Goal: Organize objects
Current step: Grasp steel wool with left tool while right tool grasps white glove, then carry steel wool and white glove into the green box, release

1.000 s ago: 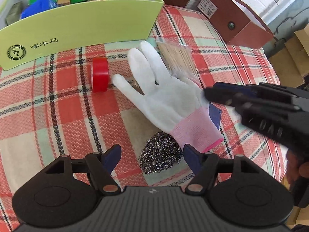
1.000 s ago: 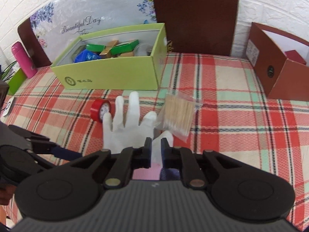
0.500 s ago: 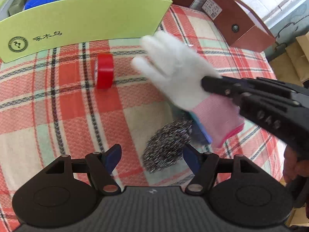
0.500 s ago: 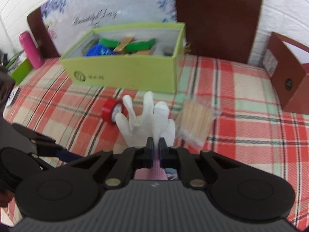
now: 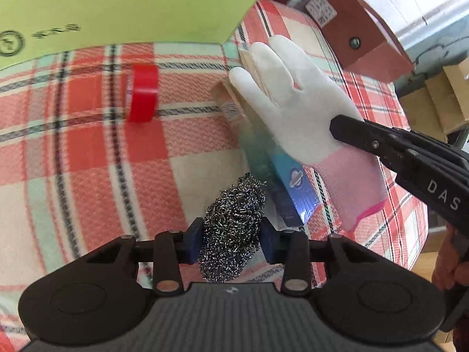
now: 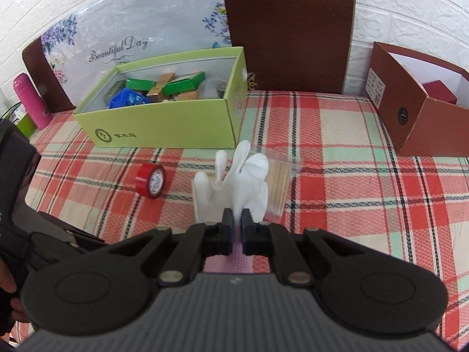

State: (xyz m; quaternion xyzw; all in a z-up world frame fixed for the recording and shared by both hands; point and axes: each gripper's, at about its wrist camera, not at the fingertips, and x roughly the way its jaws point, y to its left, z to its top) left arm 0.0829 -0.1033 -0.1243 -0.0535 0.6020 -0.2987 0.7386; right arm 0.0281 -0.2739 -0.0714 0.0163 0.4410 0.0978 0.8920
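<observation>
While both tools are loaded, carry each item to the green box (image 6: 164, 117).

Your right gripper (image 6: 237, 228) is pinched fully closed on the pink cuff of the white glove (image 5: 296, 99), which hangs clear of the plaid cloth (image 5: 88, 176). Your left gripper (image 5: 231, 240) is closing around the steel scourer (image 5: 234, 228); its pads look to be touching the wool. Squeeze gently until it's firm, then lift straight up, clear of the blue packet (image 5: 293, 187) beside it.
</observation>
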